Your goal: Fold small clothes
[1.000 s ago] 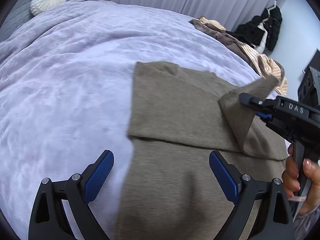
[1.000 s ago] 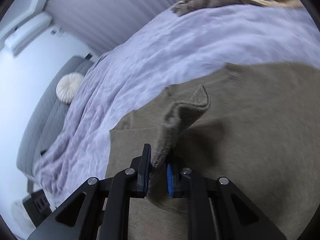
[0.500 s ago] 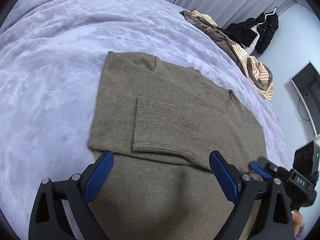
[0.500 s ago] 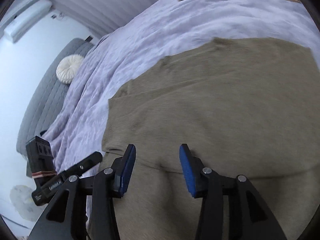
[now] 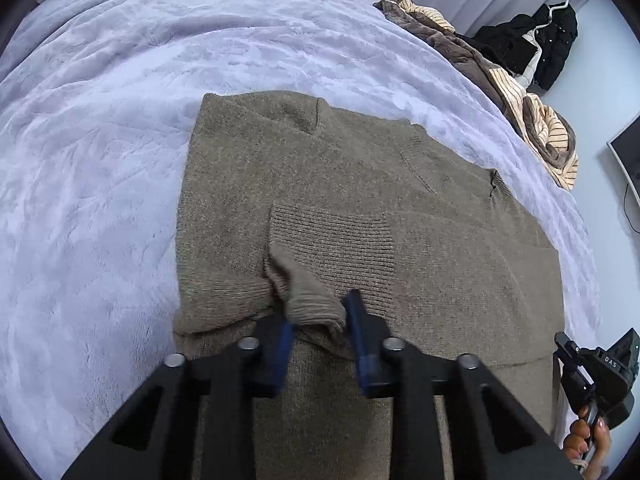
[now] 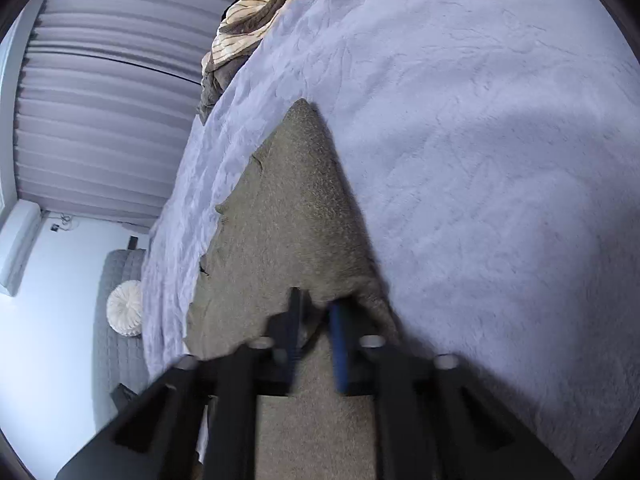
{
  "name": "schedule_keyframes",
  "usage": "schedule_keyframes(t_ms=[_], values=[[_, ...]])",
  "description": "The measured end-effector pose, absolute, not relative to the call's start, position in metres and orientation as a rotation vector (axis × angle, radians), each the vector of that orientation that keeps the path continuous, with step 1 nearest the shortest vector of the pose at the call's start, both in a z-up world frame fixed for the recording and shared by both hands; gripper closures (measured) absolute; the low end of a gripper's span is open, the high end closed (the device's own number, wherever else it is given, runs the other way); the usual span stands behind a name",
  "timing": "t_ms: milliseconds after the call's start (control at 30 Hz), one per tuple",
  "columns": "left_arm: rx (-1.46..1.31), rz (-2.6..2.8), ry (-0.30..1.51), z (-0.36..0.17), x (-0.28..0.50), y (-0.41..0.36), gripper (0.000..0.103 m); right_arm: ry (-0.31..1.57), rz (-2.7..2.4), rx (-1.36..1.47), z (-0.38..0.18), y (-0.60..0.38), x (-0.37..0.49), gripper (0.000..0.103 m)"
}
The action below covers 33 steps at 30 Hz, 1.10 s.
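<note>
Sweater [image 5: 360, 184]: one, olive-brown knit, lying flat on the lilac fleece bed cover [image 5: 100, 160], sleeves folded in across the body, ribbed cuff [image 5: 332, 236] on top near the middle. My left tongs [image 5: 318, 328] have just closed and are pinching a bunched ridge of the knit right below that cuff; cloth visibly raised between the blue pads. My right tongs [image 6: 316, 332] also just closed, pressed onto the sweater's [image 6: 288, 208] edge beside bare cover [image 6: 480, 160]; view is blurred, fabric sits between the fingers. From the left wrist view I see the right tongs [image 5: 588, 364] at the sweater's far right edge, one hand [image 5: 588, 440] on the handle. One heap of striped and brown clothes [image 5: 520, 92] at the bed's far edge, one dark jacket [image 5: 536, 44] hanging, one round white cushion [image 6: 125, 308].
</note>
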<state>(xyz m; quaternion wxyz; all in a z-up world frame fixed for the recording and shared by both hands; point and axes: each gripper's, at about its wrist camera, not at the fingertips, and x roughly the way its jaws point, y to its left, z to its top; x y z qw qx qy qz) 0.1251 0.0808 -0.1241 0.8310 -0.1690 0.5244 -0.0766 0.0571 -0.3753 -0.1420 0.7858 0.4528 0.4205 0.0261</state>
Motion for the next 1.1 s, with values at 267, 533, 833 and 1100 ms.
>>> schedule_keyframes(t_ms=[267, 533, 833, 1100], values=[[-0.331, -0.165, 1.080, -0.130, 0.110, 0.087, 0.091, 0.949, 0.053, 0.815, -0.148, -0.392, 0.059, 0.097], [-0.219, -0.115, 1.024, -0.112, 0.097, 0.097, 0.090, 0.930, 0.105, 0.811, -0.141, -0.400, 0.044, 0.087], [-0.331, -0.099, 1.068, -0.125, 0.106, 0.129, 0.090, 0.877, 0.136, 0.907, -0.146, -0.420, 0.040, 0.048], [-0.262, -0.094, 1.075, -0.126, 0.100, 0.124, 0.090, 0.984, 0.031, 0.693, -0.147, -0.395, 0.058, 0.086]])
